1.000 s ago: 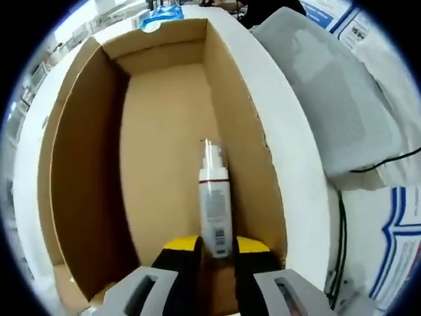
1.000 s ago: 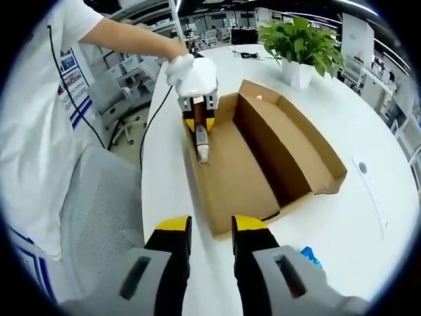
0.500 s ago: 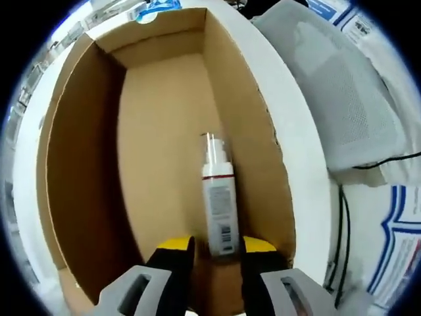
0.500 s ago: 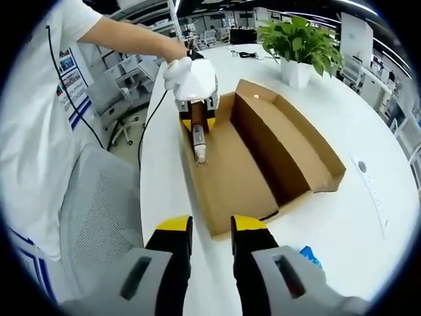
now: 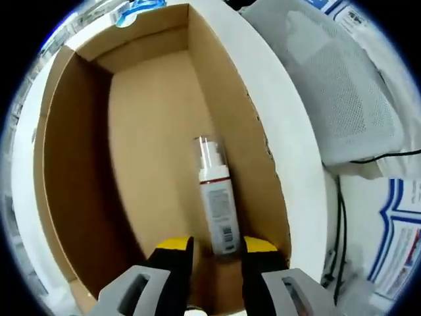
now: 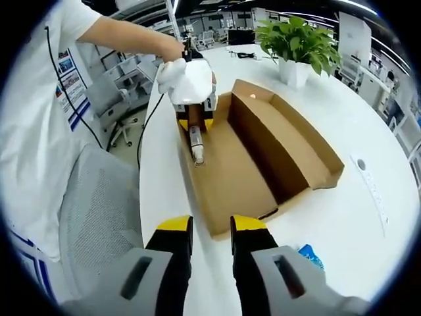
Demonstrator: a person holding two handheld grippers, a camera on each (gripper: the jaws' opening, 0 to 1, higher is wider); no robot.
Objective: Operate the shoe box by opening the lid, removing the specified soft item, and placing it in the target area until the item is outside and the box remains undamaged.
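Inside the open shoe box (image 5: 151, 164) on the white desk (image 6: 342, 217), the left gripper (image 5: 210, 247) has its jaws closed narrow around the base of one pump bottle (image 5: 216, 197). Bottle lies along the box floor close to the right wall in the left gripper view, cap pointing away from the camera. Versus a second ago the grip looks the same, with the bottle seated between the yellow tips, but the bottle sits slightly higher and more tilted against the box floor, and the right gripper view shows the left gripper (image 6: 195, 124) and the gloved hand (image 6: 187, 79) a bit raised at the box's far end. My read: the lift-out has just begun, and the bottle is not out of the box.

Lid flap is already folded open, lying flat beside the box, no damage visible. Right gripper (image 6: 209, 230) hovers over the desk edge near the box's near end, jaws slightly apart, holding nothing.

Counts: one box, one bottle, two grippers, one potted plant (image 6: 299, 46), one grey mesh chair (image 6: 99, 217), one small blue item (image 6: 309, 255) on the desk near the right gripper.
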